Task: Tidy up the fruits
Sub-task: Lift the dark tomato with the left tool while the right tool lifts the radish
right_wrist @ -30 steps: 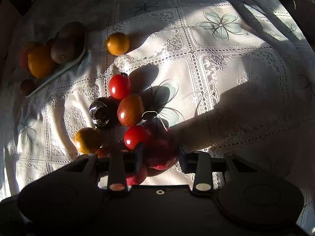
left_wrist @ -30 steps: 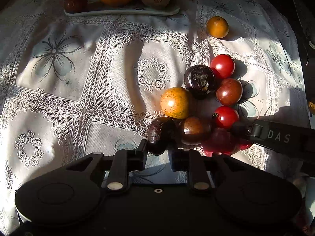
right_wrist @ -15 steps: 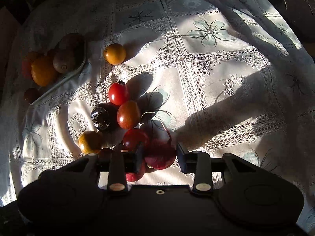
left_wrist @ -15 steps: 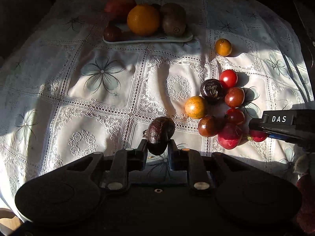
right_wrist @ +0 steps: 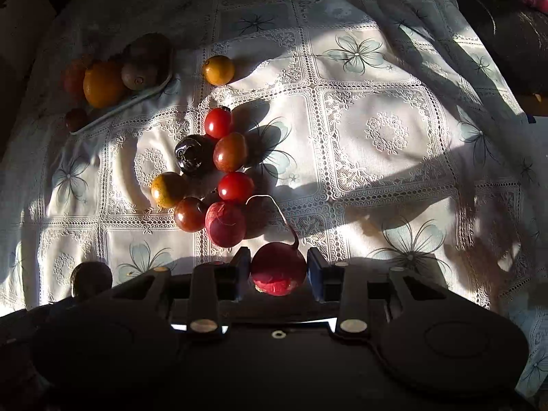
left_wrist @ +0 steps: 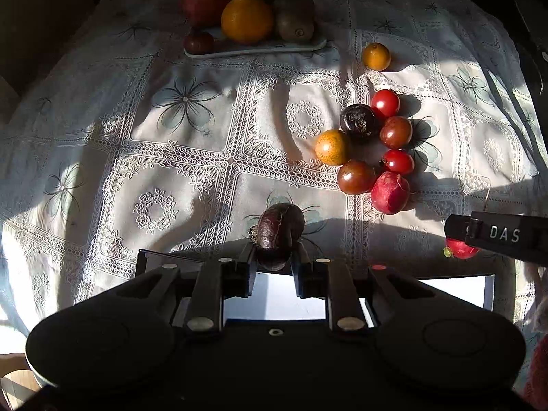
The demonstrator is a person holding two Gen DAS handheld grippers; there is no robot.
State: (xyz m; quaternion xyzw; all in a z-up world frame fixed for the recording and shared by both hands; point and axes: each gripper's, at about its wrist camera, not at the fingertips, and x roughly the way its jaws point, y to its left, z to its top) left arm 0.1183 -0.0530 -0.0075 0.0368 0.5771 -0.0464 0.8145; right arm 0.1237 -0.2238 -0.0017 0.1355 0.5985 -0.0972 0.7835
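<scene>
Left jaws clamping dark wrinkled fruit (left_wrist: 279,234), right jaws gripping red radish (right_wrist: 278,269), its underside hidden.

The right gripper (right_wrist: 279,269) clasps a red radish (right_wrist: 278,269) with a thin curling root between its fingers above a lace tablecloth (right_wrist: 387,130) streaked with sun and shadow. Just beyond lies a touching cluster of tomatoes (right_wrist: 226,171) and other small fruits. Far left, a white tray (right_wrist: 120,111) carries an orange (right_wrist: 102,84) and kiwis (right_wrist: 138,75), a small orange fruit (right_wrist: 218,70) near it.
</scene>
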